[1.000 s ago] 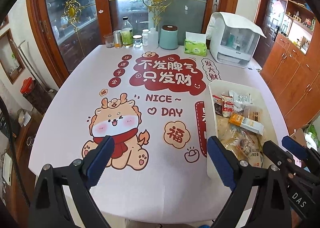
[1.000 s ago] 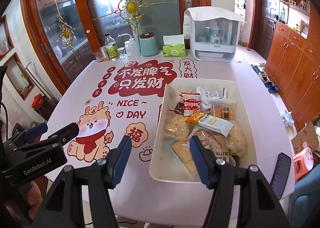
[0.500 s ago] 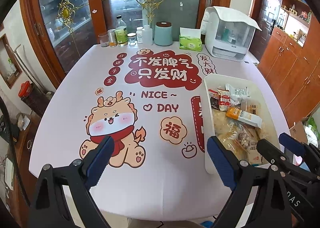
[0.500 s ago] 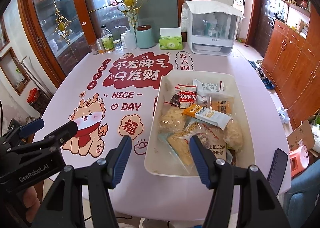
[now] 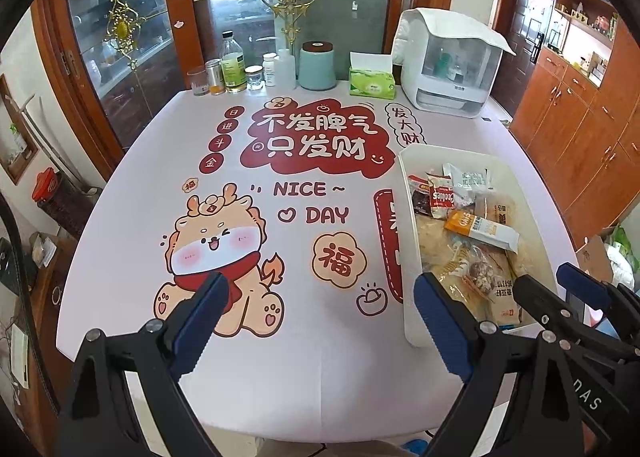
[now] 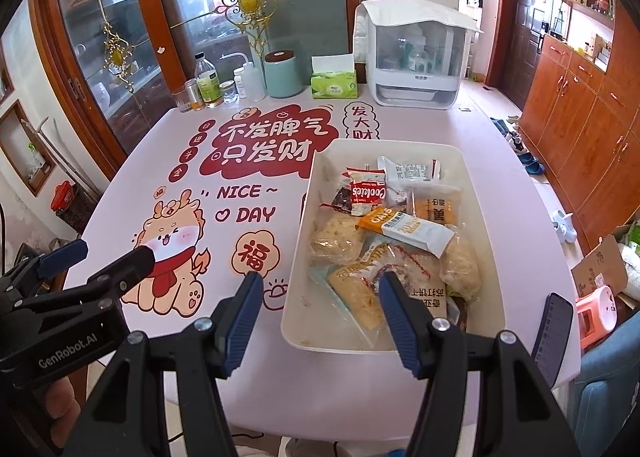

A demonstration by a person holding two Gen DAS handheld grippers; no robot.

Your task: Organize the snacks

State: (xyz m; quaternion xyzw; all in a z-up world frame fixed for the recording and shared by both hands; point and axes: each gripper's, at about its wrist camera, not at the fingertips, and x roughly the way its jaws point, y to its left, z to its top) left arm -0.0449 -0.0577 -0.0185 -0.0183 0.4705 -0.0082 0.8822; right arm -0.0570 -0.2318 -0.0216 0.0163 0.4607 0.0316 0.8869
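Note:
A white rectangular bin stands on the right half of the table and holds several snack packets, among them a red Cookies pack and an orange-and-white bar. The bin also shows in the left wrist view. My right gripper is open and empty, raised above the bin's near left corner. My left gripper is open and empty, raised over the near table edge, left of the bin. Each gripper shows at the other view's edge.
The table has a pink cloth printed with a dragon and red lettering. Along its far edge stand bottles and jars, a teal canister, a green tissue box and a white covered appliance. A phone lies at the near right.
Both grippers have drawn back and risen slightly, so the table looks farther away. Both stay open and empty. Nothing on the table has moved.

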